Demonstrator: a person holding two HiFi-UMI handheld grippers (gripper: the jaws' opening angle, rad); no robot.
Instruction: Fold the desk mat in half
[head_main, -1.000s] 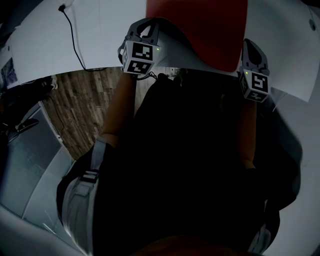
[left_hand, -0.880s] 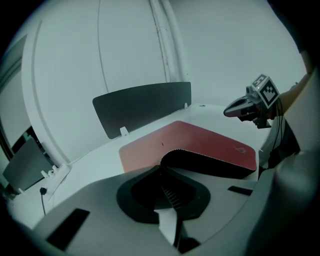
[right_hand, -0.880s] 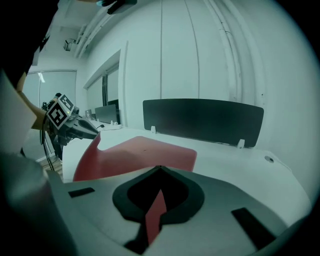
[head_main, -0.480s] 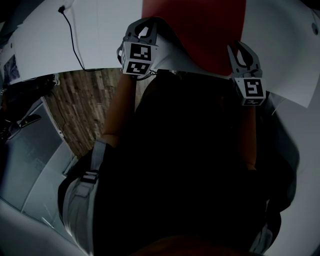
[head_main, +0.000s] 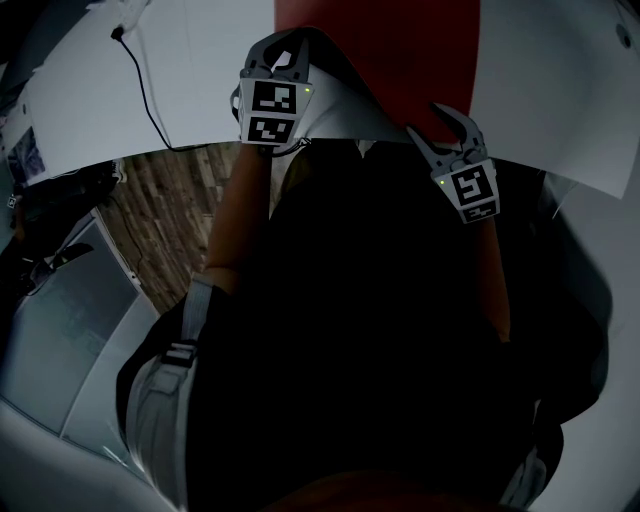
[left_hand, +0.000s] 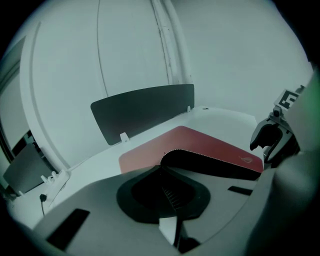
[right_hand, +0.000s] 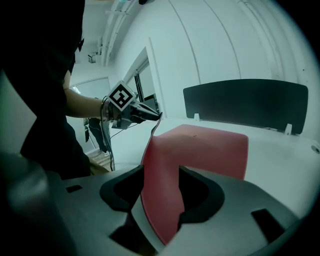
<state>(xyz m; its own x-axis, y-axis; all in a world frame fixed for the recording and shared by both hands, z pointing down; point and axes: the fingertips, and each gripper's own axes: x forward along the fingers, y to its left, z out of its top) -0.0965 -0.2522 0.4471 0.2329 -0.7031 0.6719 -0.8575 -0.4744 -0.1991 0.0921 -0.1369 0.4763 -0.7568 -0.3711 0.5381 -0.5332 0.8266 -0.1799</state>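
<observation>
The red desk mat lies on the white table, its near edge raised and curling so the black underside shows. My left gripper is shut on the mat's near left edge, which is pinched between its jaws. My right gripper stands at the near edge further right. Its jaws have just been opening; the red mat still passes between them, with a gap on each side. Each gripper appears in the other's view: the left gripper, the right gripper.
A dark divider panel stands upright at the table's far edge. A black cable runs across the table's left part. Wooden floor shows below the table's near edge, beside the person's dark clothing.
The right gripper has swung left along the mat's near edge and turned, and its jaws have opened. The left gripper has stayed about where it was, still gripping the mat.
</observation>
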